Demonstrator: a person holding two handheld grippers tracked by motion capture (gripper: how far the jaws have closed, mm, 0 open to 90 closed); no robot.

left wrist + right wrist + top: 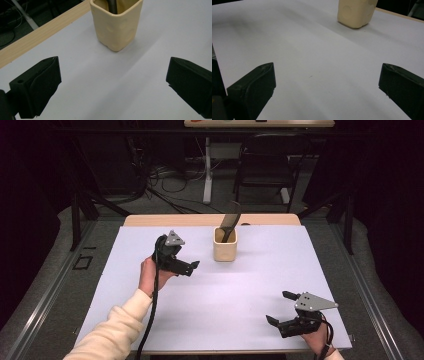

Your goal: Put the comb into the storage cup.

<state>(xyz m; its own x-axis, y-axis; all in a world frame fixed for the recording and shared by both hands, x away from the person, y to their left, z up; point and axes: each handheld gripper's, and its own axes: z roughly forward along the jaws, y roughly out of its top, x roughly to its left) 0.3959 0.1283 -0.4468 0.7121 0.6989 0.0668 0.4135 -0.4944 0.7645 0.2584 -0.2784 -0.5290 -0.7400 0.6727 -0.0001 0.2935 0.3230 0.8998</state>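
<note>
Cup (225, 246): cream, square with rounded corners; stands upright on the white table (215, 295) near its far edge, at about 12 o'clock from the table's middle; walls look glazed and faintly dimpled in the left gripper view (117, 27)
Tool (230, 222): dark, flat-bladed, spatula-like; stands in the cup, leaning toward 1 o'clock; handle end hidden inside
Left gripper (192, 266): jaws spread wide, nothing between them; near the cup, at its 8 o'clock, aimed at it
Right gripper (281, 309): jaws wide, empty; well apart from the cup, at its 5 o'clock, by the near right corner
Handling, cup: likely ceramic, so stiff, fairly heavy, slick and chippable; top-heavy with the tool leaning out
Handling, tool: likely light and stiff; may rattle or tip the cup if pulled sideways
Hold, cup: two opposite flat walls, low to mid height
Hold, tool: the flat blade above the rim; lift straight up
</note>
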